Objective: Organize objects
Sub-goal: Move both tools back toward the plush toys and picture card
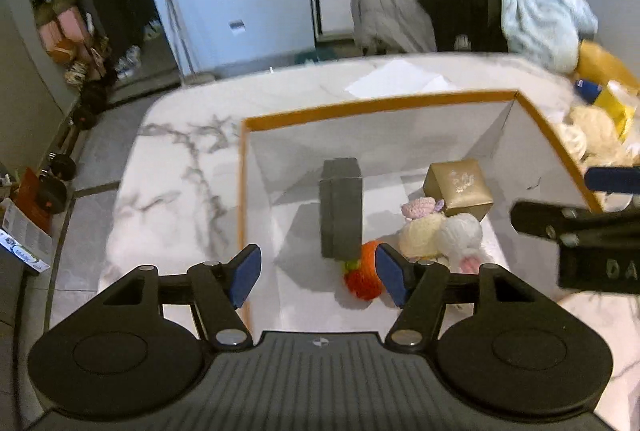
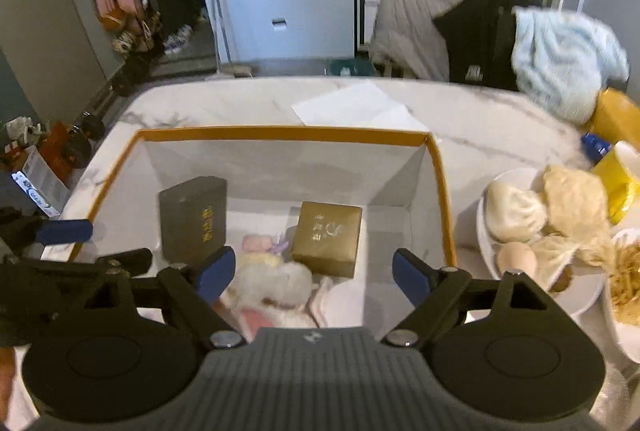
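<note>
A white storage box with an orange rim (image 1: 376, 105) (image 2: 280, 133) stands on the marble table. Inside it are a dark grey box (image 1: 341, 207) (image 2: 193, 225), a gold box (image 1: 460, 187) (image 2: 327, 238), an orange knitted carrot (image 1: 366, 273) and white and pink plush toys (image 1: 444, 235) (image 2: 276, 283). My left gripper (image 1: 316, 275) is open and empty, hovering over the box's near left part, above the carrot. My right gripper (image 2: 310, 277) is open and empty above the plush toys. The right gripper also shows in the left wrist view (image 1: 580, 227), and the left gripper in the right wrist view (image 2: 64, 251).
White plates with buns, an egg and dried food (image 2: 532, 227) sit right of the box, beside a yellow cup (image 2: 618, 179). A sheet of paper (image 2: 352, 107) lies behind the box. A chair draped with clothes and a light blue towel (image 2: 560, 63) stands past the table's far edge.
</note>
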### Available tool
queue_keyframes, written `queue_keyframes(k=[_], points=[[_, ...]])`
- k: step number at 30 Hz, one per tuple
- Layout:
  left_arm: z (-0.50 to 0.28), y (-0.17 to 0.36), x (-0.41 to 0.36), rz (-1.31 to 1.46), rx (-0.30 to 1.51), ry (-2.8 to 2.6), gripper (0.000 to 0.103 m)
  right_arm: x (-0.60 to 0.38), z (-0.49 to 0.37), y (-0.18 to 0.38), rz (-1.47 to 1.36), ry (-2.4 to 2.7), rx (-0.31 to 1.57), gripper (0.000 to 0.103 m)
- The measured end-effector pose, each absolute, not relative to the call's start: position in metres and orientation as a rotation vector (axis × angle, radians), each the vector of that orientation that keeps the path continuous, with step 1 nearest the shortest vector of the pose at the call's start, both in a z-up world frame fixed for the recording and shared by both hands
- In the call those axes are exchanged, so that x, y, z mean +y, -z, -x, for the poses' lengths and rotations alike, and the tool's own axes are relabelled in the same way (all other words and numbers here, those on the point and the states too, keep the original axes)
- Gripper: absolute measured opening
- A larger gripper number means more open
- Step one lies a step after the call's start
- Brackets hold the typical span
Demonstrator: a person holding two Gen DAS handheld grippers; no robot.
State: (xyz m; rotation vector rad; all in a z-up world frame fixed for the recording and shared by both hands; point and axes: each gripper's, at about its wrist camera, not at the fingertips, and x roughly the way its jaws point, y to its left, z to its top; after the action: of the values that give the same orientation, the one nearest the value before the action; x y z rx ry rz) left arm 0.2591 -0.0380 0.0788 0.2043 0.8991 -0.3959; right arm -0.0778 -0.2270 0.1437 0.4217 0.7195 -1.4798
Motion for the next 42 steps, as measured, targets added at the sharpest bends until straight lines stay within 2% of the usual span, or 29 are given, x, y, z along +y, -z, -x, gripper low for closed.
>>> queue_keyframes(k=[4,13,21,27,42], points=[[-0.222,-0.087,-0.014,-0.165,0.817,0.404,0.085,-0.172,0.07,-0.143,-0.282,1.46,0.698,0.094],[-0.146,-0.055,0.017,-0.092,0.741,0.397,0.087,-0.082,0.05,-0.094,-0.124,1.418,0.694,0.097],[-0.099,-0.034,0.033,-0.09,0.667,0.378,0.088,-0.043,0.059,-0.053,-0.19,1.41,0.639,0.098],[-0.081,-0.018,0.033,-0.092,0.68,0.369,0.088,-0.032,0.066,-0.033,-0.262,1.426,0.61,0.098],[-0.075,-0.006,0.036,-0.074,0.718,0.366,0.088,-0.022,0.068,-0.023,-0.293,1.427,0.598,0.098]])
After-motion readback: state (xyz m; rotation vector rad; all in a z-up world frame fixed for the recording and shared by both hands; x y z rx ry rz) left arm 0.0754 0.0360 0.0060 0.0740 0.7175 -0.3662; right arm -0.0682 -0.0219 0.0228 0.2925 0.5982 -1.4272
